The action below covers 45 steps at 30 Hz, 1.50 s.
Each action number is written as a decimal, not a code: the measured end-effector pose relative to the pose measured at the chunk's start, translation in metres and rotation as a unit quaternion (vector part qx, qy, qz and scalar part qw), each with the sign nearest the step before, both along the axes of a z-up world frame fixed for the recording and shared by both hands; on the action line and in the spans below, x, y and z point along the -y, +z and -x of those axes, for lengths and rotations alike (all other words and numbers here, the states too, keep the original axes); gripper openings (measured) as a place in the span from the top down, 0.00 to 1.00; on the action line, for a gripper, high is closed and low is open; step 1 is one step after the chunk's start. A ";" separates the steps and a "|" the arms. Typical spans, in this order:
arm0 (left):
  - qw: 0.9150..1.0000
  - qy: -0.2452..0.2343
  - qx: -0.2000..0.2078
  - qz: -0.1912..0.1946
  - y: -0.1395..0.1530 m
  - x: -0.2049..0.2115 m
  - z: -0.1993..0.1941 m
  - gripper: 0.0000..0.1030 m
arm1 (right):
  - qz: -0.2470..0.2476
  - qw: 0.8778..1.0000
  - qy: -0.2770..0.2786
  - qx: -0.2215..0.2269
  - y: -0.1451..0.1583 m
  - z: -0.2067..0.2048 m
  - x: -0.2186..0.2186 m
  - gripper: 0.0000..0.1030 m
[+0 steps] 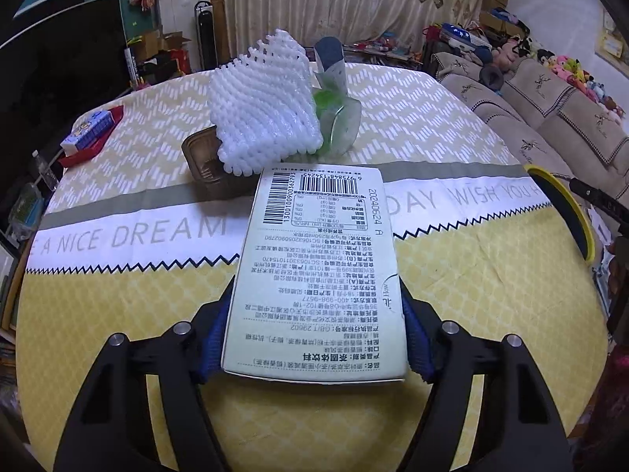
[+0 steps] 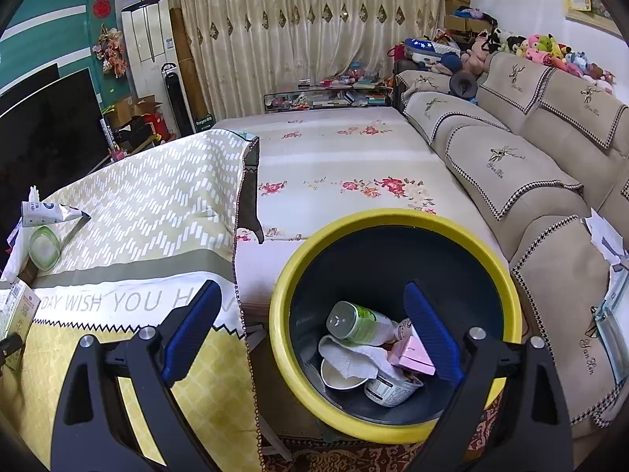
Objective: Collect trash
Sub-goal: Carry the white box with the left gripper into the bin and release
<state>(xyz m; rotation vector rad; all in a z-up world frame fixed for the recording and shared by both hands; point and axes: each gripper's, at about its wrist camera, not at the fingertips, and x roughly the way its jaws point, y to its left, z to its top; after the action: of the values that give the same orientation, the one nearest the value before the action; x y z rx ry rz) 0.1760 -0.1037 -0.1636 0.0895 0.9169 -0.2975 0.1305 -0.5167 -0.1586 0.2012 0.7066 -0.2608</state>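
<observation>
A: Nearest, the left claw (image 1: pixel 316 338) has its blue pads against both long sides of the flat, pale cardboard drink carton (image 1: pixel 318 271) printed with barcodes. It looks clenched on it, though how firmly I cannot tell.

B: Risk?

A: I'd judge the grip sits only at the carton's near end, so the far end, pointing to twelve o'clock, could droop or twist out when lifted. A thin, hollow box may also crumple.

B: The right claw (image 2: pixel 312 328)?

A: Released, holding nothing, hovering over the yellow-rimmed dark round bin (image 2: pixel 291 271), which already holds a bottle, cups and tissue.

B: Further out?

A: On the yellow-and-white patterned tabletop (image 1: pixel 452 299), beyond the carton at eleven to twelve o'clock, a white foam fruit net (image 1: pixel 263 110) rests on a brown plastic tray (image 1: pixel 204 161), with a clear greenish plastic cup (image 1: pixel 342 126) beside it.
</observation>
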 end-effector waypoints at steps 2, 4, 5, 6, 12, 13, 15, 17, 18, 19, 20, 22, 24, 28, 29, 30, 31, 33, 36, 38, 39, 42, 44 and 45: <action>1.000 -0.006 -0.001 0.000 0.002 0.000 0.005 0.31 | -0.002 1.000 -0.002 0.002 0.000 0.002 0.002 0.13; 1.000 -0.017 0.000 -0.003 0.005 0.002 0.014 0.31 | -0.004 1.000 -0.004 0.004 0.001 0.004 0.004 0.13; 1.000 -0.026 0.001 -0.003 0.009 0.004 0.020 0.31 | -0.005 1.000 -0.005 0.007 0.002 0.007 0.005 0.13; 0.999 -0.033 0.002 -0.001 0.013 0.006 0.025 0.31 | -0.006 1.000 -0.006 0.008 0.003 0.009 0.006 0.13; 0.995 -0.089 0.032 0.016 0.044 0.032 0.051 0.31 | -0.006 0.999 -0.017 0.026 0.013 0.027 0.015 0.13; 0.994 -0.102 0.039 0.021 0.050 0.041 0.054 0.31 | -0.003 0.999 -0.021 0.031 0.015 0.031 0.016 0.13; 0.990 -0.126 0.049 0.028 0.060 0.060 0.056 0.31 | 0.004 0.999 -0.034 0.040 0.021 0.043 0.021 0.13; 0.986 -0.151 0.056 0.032 0.067 0.081 0.057 0.31 | 0.009 0.998 -0.046 0.048 0.025 0.053 0.028 0.13; 0.983 -0.169 0.058 0.034 0.070 0.096 0.056 0.31 | 0.010 0.997 -0.053 0.053 0.027 0.060 0.033 0.13; 0.981 -0.184 0.058 0.036 0.073 0.110 0.054 0.31 | 0.011 0.997 -0.060 0.056 0.028 0.065 0.037 0.13; 0.977 -0.200 0.060 0.038 0.075 0.126 0.053 0.31 | 0.011 0.996 -0.068 0.059 0.030 0.073 0.043 0.13; 0.972 -0.223 0.060 0.039 0.078 0.152 0.052 0.31 | 0.012 0.995 -0.081 0.064 0.031 0.084 0.052 0.13; 0.965 -0.254 0.052 0.045 0.079 0.184 0.050 0.31 | 0.014 0.993 -0.096 0.067 0.032 0.095 0.062 0.13; 0.948 -0.310 0.041 0.053 0.080 0.253 0.048 0.31 | 0.013 0.990 -0.122 0.075 0.032 0.116 0.080 0.13; 0.946 -0.317 0.040 0.053 0.079 0.265 0.047 0.31 | 0.013 0.989 -0.126 0.076 0.032 0.119 0.084 0.13; 0.943 -0.328 0.039 0.051 0.077 0.287 0.046 0.31 | 0.012 0.988 -0.133 0.078 0.031 0.123 0.089 0.13; 0.940 -0.336 0.037 0.051 0.076 0.300 0.045 0.31 | 0.011 0.987 -0.137 0.079 0.031 0.127 0.093 0.13; 0.936 -0.347 0.035 0.049 0.070 0.326 0.042 0.31 | 0.011 0.986 -0.145 0.079 0.030 0.132 0.099 0.13; 0.933 -0.356 0.021 0.044 0.056 0.361 0.033 0.31 | 0.016 0.985 -0.154 0.078 0.030 0.137 0.106 0.13; 0.933 -0.358 0.020 0.035 0.048 0.379 0.027 0.31 | 0.015 0.984 -0.157 0.079 0.029 0.139 0.109 0.13; 0.933 -0.359 0.018 0.030 0.043 0.388 0.024 0.31 | 0.014 0.984 -0.158 0.079 0.029 0.140 0.110 0.13; 0.936 -0.350 0.007 0.018 0.029 0.403 0.013 0.30 | 0.012 0.984 -0.157 0.078 0.029 0.139 0.113 0.13; 0.940 -0.341 0.009 0.010 0.024 0.413 0.009 0.22 | 0.010 0.985 -0.156 0.079 0.029 0.139 0.113 0.12; 0.943 -0.334 0.010 0.012 0.025 0.411 0.007 0.19 | 0.010 0.985 -0.154 0.080 0.030 0.138 0.113 0.12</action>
<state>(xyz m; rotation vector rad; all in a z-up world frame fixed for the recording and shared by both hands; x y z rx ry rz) 0.1693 -0.5147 -0.1390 0.3843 0.8405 -0.9360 -0.0075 -0.6296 -0.1289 0.3097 0.5110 -0.5418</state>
